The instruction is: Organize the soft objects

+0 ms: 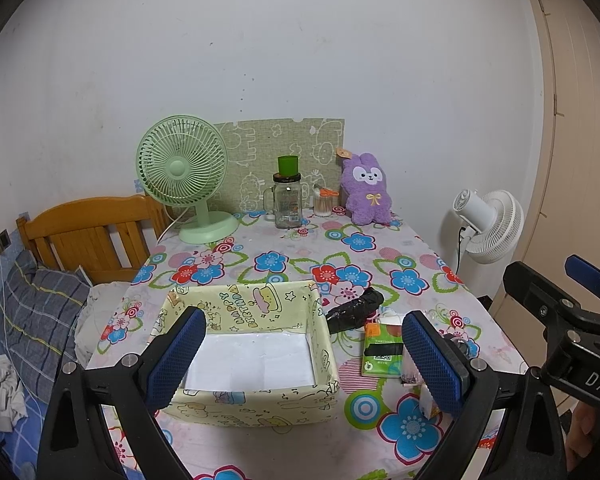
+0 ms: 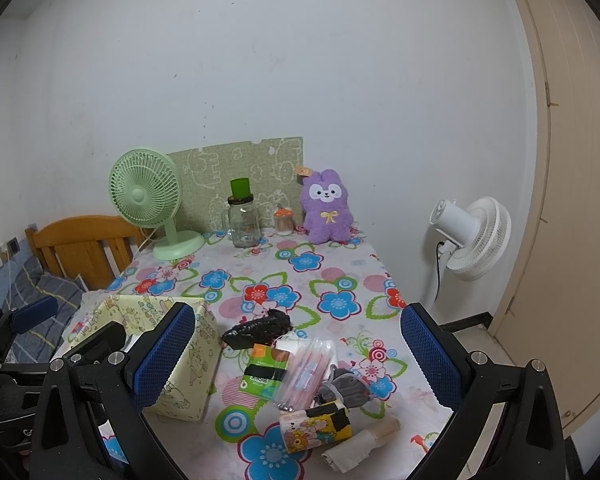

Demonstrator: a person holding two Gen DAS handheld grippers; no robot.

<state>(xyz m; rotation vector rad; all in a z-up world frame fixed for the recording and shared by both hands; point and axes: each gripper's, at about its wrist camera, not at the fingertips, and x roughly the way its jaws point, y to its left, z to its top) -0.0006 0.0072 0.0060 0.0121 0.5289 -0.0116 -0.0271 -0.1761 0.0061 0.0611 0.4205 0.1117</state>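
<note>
Yellow paper box [image 1: 252, 360] sitting on the bench [image 2: 340, 280]; left gripper [image 1: 304, 360] and right gripper [image 2: 304, 356] hovering, jaws wide apart, gripping nothing.

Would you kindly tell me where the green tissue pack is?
In the right wrist view, the green tissue pack lies mid-table, right of the box, between the black bundle and clear packet.

The yellow cartoon box [image 1: 256, 344] carries "HAPPY BIRTHDAY" in curved lettering on its inner far wall. White letters "DAS" show on the black body of the right gripper [image 1: 598, 380] at the edge of view. The green tissue pack [image 1: 382, 350] bears a QR code; its small print is unreadable.
</note>
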